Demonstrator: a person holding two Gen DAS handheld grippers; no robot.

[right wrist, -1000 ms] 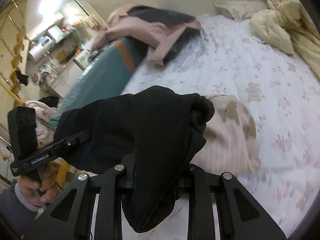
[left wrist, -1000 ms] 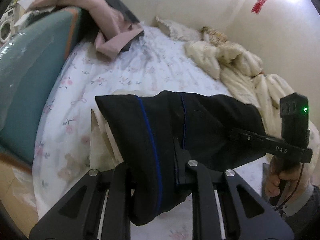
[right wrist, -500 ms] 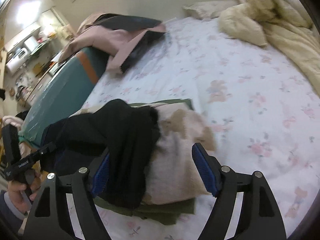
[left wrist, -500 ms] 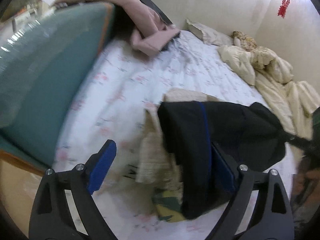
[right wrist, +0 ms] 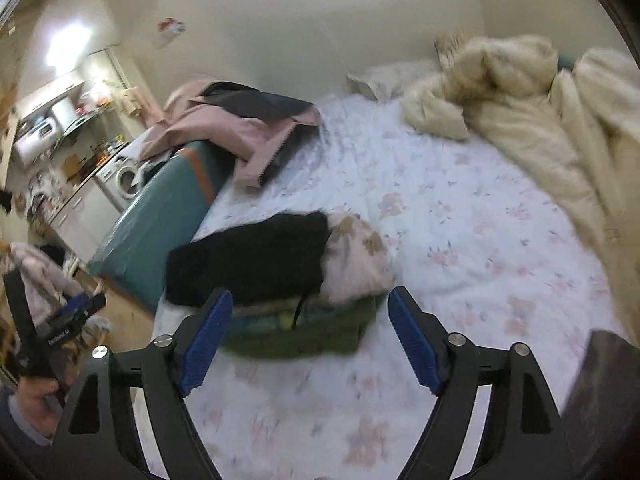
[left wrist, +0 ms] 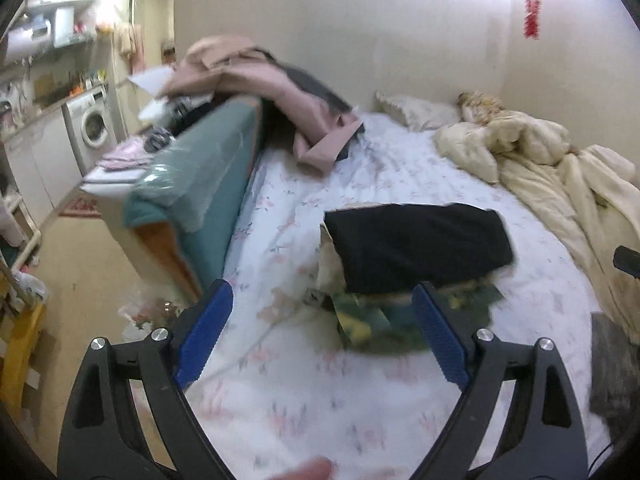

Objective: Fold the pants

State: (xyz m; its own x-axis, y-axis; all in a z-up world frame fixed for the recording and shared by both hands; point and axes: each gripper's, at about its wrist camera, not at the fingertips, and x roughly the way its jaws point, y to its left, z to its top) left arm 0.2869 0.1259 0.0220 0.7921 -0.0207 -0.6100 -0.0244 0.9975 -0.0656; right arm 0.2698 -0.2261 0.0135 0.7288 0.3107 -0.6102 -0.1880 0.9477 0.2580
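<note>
The folded black pants [left wrist: 420, 250] lie flat atop a small stack of folded clothes [right wrist: 352, 264] on your floral bed sheet [left wrist: 320, 392], just beyond your left tongs [left wrist: 320, 340] and right tongs [right wrist: 310, 338], both spread wide, gripping nothing.

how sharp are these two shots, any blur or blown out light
Left wrist view: motion blur smears the black pants and the bedsheet, and the top right wall glares white. Right wrist view: the folded stack and duvet are smeared; a ceiling light flares upper left.
</note>
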